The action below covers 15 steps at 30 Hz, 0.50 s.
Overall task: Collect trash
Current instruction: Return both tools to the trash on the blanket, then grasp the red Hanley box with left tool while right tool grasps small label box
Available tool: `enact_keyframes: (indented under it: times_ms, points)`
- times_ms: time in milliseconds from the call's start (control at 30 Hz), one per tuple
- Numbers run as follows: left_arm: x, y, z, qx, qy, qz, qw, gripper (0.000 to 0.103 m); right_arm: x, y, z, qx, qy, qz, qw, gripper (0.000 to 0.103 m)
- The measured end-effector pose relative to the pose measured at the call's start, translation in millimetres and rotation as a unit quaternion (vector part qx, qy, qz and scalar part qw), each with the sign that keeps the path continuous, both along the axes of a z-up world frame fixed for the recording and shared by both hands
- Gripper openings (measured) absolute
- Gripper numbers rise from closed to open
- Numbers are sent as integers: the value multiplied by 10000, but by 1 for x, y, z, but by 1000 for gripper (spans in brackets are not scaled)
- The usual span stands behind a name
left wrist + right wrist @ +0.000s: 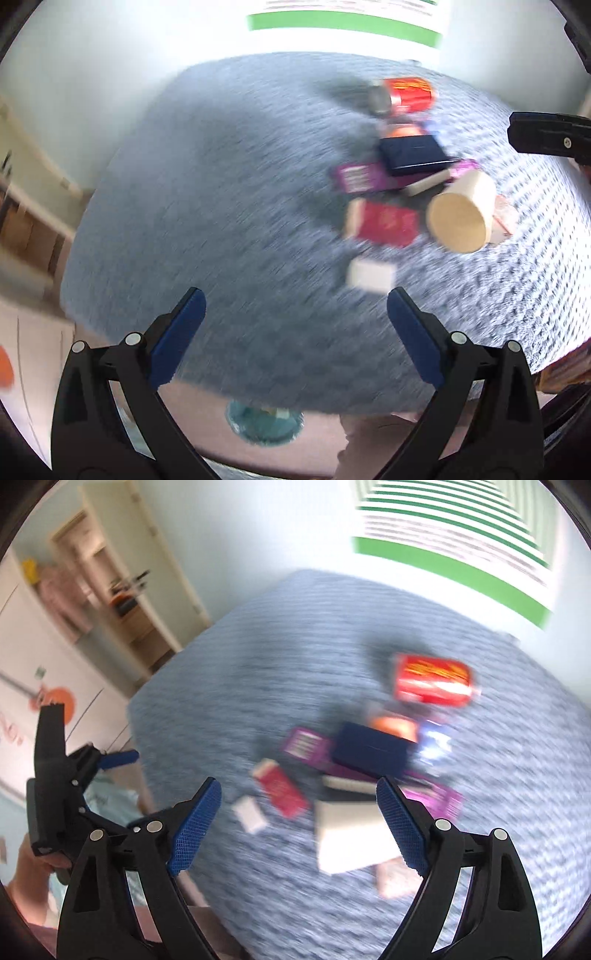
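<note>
The left gripper [295,306] stands spread wide with nothing between its blue pads [177,332], and it points down over the near part of a grey-blue woven cloth [221,184] that covers the table. Just beyond its right fingertip lies a small white block [371,275], blurred, and past that a red packet [386,223] with a pale end. To the right of the packet a tan paper cup [461,216] lies on its side with its round face turned toward the camera. Behind these sits a dark navy box [413,155] resting across a purple wrapper [356,179], and farthest off a red drink can [406,94] lies on its side. The right gripper [299,794] is likewise wide apart and empty, its ribbed blue pads [195,827] framing the same heap from the other side: the white block [249,812], the red packet [282,790], a pale blurred shape that seems to be the cup [351,834], the navy box [369,749], the purple wrapper [432,797] and the can [432,681]. All the trash lies on the cloth, untouched by either tool. In the right wrist view the left gripper [122,757] shows at the left edge, off the table's side. Both views are smeared by motion, so labels cannot be read.
</note>
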<state>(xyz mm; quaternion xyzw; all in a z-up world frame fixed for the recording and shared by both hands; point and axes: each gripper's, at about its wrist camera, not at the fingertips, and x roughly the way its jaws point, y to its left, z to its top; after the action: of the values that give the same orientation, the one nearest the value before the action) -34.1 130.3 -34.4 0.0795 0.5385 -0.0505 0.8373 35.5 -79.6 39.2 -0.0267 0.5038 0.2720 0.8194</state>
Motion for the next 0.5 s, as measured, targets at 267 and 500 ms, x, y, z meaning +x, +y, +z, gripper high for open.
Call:
enact_keyframes:
  times_ms: [267, 500]
  points:
    - [41, -63, 0, 42, 110, -974, 9952, 96, -6, -59, -19, -38, 220, -643, 9977, 85]
    - [60, -78, -21, 219, 368, -1372, 9896, 96, -16, -77, -49, -92, 538, -1017, 9933, 85]
